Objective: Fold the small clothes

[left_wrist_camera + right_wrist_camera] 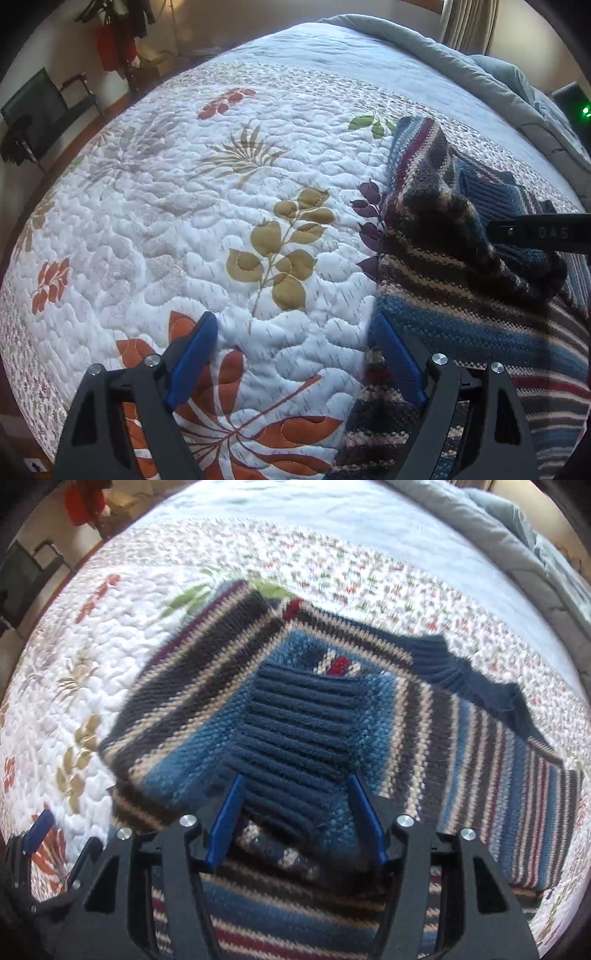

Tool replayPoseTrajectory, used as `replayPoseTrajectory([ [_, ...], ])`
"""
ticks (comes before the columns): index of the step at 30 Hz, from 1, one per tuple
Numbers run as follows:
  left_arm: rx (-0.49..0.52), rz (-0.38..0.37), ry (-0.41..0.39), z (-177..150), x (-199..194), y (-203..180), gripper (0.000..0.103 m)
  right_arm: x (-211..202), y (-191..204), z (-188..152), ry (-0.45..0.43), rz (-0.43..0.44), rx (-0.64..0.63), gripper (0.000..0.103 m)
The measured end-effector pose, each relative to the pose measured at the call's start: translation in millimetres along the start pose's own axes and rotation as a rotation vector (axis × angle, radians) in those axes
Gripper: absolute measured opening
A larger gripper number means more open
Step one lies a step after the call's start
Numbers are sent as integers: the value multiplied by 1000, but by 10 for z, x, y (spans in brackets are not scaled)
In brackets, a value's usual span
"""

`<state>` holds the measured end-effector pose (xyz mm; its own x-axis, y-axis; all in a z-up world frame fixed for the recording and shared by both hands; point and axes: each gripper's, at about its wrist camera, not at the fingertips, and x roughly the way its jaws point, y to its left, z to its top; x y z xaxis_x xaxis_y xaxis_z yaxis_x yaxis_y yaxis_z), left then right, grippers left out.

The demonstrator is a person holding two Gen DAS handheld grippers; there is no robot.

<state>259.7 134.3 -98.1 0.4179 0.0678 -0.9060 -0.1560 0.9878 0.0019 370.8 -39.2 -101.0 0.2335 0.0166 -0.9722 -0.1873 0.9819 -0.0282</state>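
Right between our right gripper's (295,819) blue pads lies the navy ribbed cuff (291,731) of the striped knitted sweater (184,716); the jaws stand partly apart, one pad on either side of the ribbing, and we cannot see them pressing it, so we judge nothing is gripped. Just ahead of those jaws the sleeve is folded across the body, and beyond it the navy collar (465,672) rests at the far edge of the garment on the quilt (74,657).

Our left gripper (295,354) hangs wide open and empty over the quilt's orange leaf print, its right-hand pad (395,354) just at the sweater's near side edge (373,314), while the other pad stands well clear of the knit. Ahead and to the right of these jaws a raised hump of sleeve (436,192) stands up, with the other gripper's black finger (535,232) crossing beside it.

We judge this knit to be thick, soft and fairly heavy for its size: it will drape and sag, not slip, and loose stitches could snag on a pad's corner. It should stretch if pulled by one point. The ribbed cuff, collar and hem are the densest, firmest places to pinch, so we would take the side edge near the left jaws and a ribbed band at the right, lifting both together.
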Motion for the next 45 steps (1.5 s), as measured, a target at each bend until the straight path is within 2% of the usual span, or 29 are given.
replayPoseTrajectory([
  [3, -15, -6, 9, 14, 43, 21, 87, 58, 36, 18, -11, -19, -9, 69],
  [6, -10, 2, 8, 1, 44, 10, 87, 6, 29, 7, -32, 19, 5, 71],
  [8, -10, 7, 5, -4, 38, -2, 87, -57, 55, -2, -40, 72, 9, 71],
  [12, -18, 3, 2, -7, 28, -18, 87, -104, 159, 16, -37, 35, -14, 71],
  [17, -16, 2, 1, -6, 27, -21, 88, 113, 96, 73, 19, 21, 37, 62],
  [18, -19, -1, 1, -5, 29, -16, 88, 150, 99, 74, 19, 12, 34, 59],
  [20, -20, -4, 2, -4, 31, -13, 88, 136, 68, 66, 0, 18, 51, 41],
  [21, -20, -4, 2, -4, 32, -13, 88, 112, 38, 62, -9, 13, 61, 21],
  [22, -22, -3, 1, -4, 30, -13, 88, 86, 7, 57, -17, 2, 66, 16],
  [24, -22, -9, -2, -3, 24, -20, 88, 14, -130, 30, -20, 46, 96, 14],
  [28, -3, -33, -16, -11, -21, -89, 88, -310, -518, -115, -59, 115, 140, 14],
  [32, 33, -32, -37, -40, -68, -214, 88, -695, -1026, -294, -128, 93, 184, 14],
  [35, 66, -40, -48, -72, -95, -328, 88, -881, -1593, -481, -168, 44, 231, 16],
  [37, 94, -39, -56, -101, -111, -422, 88, -859, -1915, -635, -158, 8, 277, 26],
  [42, 164, -46, -63, -167, -114, -641, 88, -625, -2645, -999, -84, -68, 420, 33],
  [44, 180, -70, -56, -181, -110, -704, 88, -551, -2833, -1132, -64, -36, 467, 37],
  [45, 183, -84, -53, -186, -107, -731, 89, -526, -2876, -1165, -63, -12, 484, 45],
])
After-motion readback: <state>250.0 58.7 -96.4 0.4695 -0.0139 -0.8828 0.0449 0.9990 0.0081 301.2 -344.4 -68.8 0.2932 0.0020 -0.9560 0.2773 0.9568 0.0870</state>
